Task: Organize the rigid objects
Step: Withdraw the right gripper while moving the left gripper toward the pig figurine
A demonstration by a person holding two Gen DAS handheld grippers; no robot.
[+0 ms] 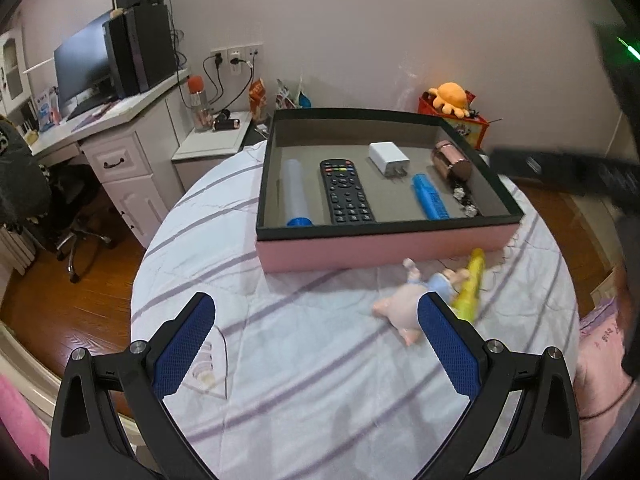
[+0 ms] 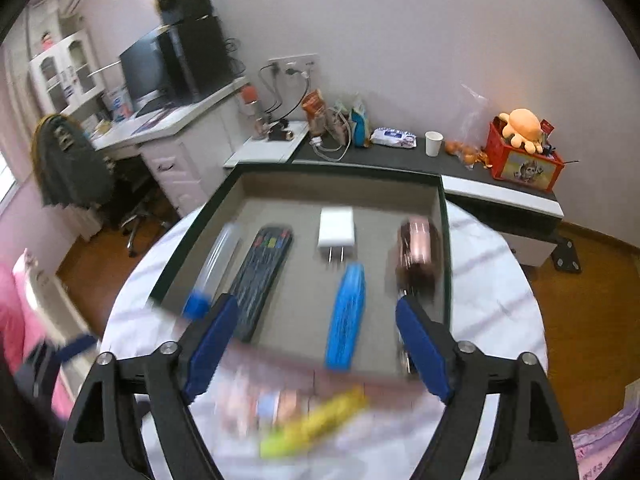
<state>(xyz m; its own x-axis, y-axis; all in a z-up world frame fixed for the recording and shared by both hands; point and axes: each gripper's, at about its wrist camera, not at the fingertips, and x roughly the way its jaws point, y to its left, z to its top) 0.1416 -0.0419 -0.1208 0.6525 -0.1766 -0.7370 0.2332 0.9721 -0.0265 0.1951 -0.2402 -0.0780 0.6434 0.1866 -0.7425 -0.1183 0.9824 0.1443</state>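
Note:
A pink box (image 1: 380,250) with a dark rim stands on the round table. It holds a clear tube with a blue cap (image 1: 295,192), a black remote (image 1: 345,191), a white charger (image 1: 390,159), a blue comb-like piece (image 1: 430,196) and a rose-gold cylinder (image 1: 451,160). In front of the box lie a pink pig figure (image 1: 400,306) and a yellow tube (image 1: 472,284). My left gripper (image 1: 316,316) is open and empty above the cloth, left of the pig. My right gripper (image 2: 314,334) is open and empty over the box's (image 2: 444,240) front edge, above the blurred pig (image 2: 260,404) and yellow tube (image 2: 316,420).
A striped white cloth (image 1: 320,380) covers the table. A white desk (image 1: 120,128) with a monitor and an office chair stand to the left. A low dark shelf (image 2: 400,152) behind the table carries snacks, a paper cup and a red box with an orange plush (image 2: 520,128).

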